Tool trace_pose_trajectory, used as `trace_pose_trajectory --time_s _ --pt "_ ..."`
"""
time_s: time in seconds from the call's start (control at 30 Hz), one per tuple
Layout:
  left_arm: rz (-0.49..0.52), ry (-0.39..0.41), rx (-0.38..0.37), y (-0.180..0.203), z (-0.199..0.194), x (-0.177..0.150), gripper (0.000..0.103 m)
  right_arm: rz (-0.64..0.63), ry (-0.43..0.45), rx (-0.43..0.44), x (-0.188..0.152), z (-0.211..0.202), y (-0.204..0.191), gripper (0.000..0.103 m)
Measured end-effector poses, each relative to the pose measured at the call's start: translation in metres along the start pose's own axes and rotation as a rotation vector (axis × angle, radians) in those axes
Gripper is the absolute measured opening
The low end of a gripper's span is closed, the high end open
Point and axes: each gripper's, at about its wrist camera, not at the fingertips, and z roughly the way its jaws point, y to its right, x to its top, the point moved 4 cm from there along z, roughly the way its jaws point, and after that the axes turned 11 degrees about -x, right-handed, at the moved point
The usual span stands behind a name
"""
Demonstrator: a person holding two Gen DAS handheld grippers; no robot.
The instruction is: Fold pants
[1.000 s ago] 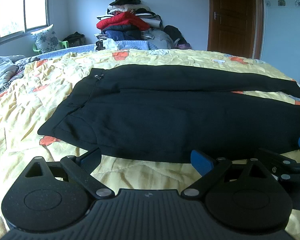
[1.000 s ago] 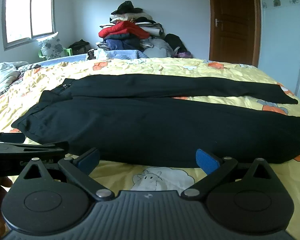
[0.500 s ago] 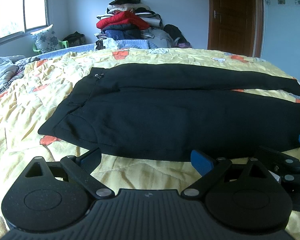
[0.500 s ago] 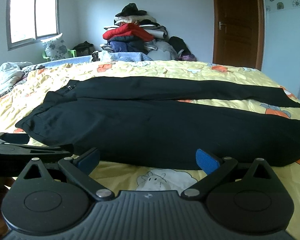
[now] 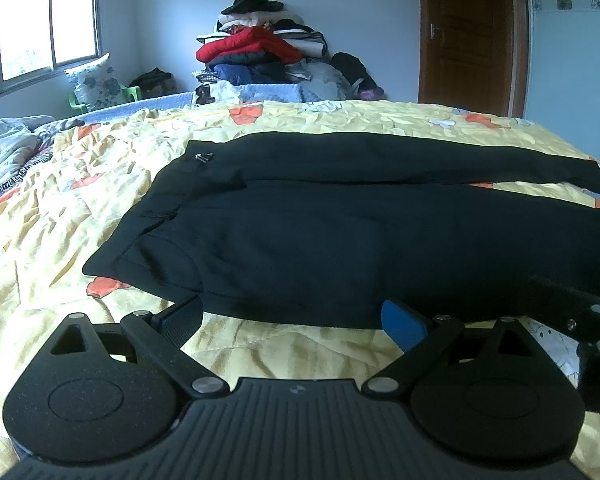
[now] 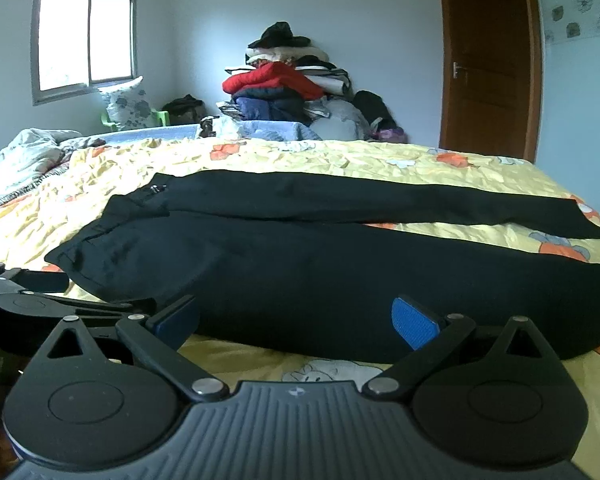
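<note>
Hovering low over the near edge of the bed (image 5: 40, 208), both tools sit with fingers spread wide and nothing between them. The left tool (image 5: 292, 318) faces the seat and waist end of the pants (image 5: 340, 240); the right tool (image 6: 296, 318) faces the near leg further toward the cuffs, and each shows at the edge of the other's view, so they are close side by side.

The pants lie flat on the yellow quilt (image 5: 280, 344), waist to the left, legs running right, the near leg just beyond the blue pads and the far leg parted from it by a strip of quilt toward the cuffs.

The step in hand looks like the first pick-up: taking the near leg's edge to lay it over the far one. To do it well, each tool should slide one finger under the hem-side edge and catch only pants, not quilt, since the quilt is soft and creased and could bunch into the pinch. The right tool would do better nearer the cuff (image 6: 596, 320), so the long leg does not sag between grips. Lifting both together, low and level, should keep the dark cloth from twisting.
</note>
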Motion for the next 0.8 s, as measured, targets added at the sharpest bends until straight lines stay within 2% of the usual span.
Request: trace_pose_trajectory --time_s 0.33,0.47,0.67,0.73,0.8 --pt "0.007 -0.004 -0.001 -0.004 0.004 0.005 0.098 -0.017 0.014 0.084 0.013 0.005 -0.003 0.103" --pt "-0.008 -0.008 0.003 -0.009 0.008 0.010 0.098 -0.042 -0.021 0.099 0.022 0.013 -0.004 0.103" --pt "-0.028 -0.009 0.000 -0.017 0.014 0.018 0.098 -0.086 -0.022 0.145 0.035 0.025 -0.010 0.103" --pt "-0.027 -0.007 -0.003 -0.019 0.015 0.020 0.098 -0.118 0.002 0.177 0.043 0.031 -0.014 0.103" --pt "-0.028 0.003 0.000 -0.023 0.016 0.024 0.098 -0.153 0.046 0.253 0.053 0.037 -0.018 0.103"
